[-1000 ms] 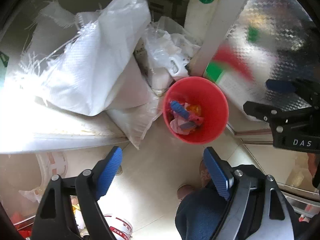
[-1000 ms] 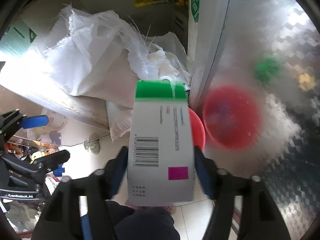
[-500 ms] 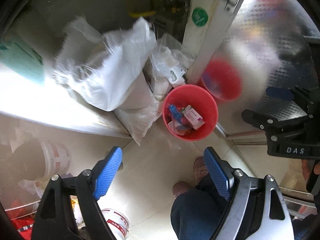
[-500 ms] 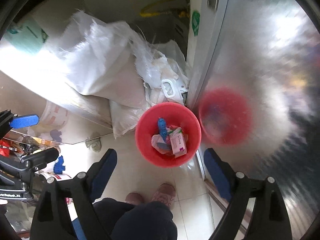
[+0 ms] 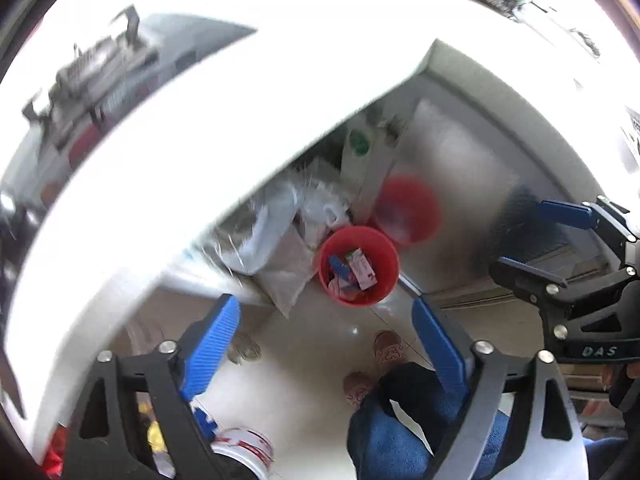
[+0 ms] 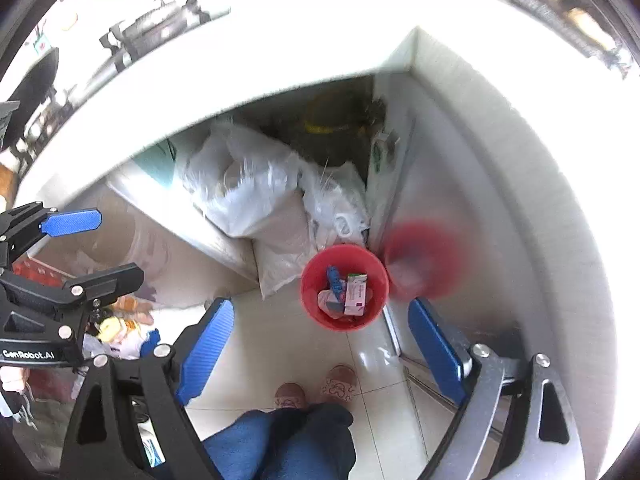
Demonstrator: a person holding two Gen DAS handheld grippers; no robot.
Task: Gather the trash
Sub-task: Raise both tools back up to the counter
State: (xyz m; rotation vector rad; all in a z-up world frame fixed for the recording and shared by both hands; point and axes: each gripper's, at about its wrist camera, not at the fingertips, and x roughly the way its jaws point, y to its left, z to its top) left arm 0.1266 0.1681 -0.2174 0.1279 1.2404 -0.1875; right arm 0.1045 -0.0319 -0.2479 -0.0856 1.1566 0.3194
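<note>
I have both the left gripper (image 5: pixel 326 346) and the right gripper (image 6: pixel 320 346) spread wide and empty, high above the floor. Below them the red bin (image 6: pixel 345 286) stands on the tiles against white sacks (image 6: pixel 256 200), with a pink-and-white carton (image 6: pixel 355 294) lying on top of its trash. That carton looks light and stiff, so I'd pinch it across its flat faces.

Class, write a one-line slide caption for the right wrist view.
Open right gripper above a red bin holding a box.
</note>
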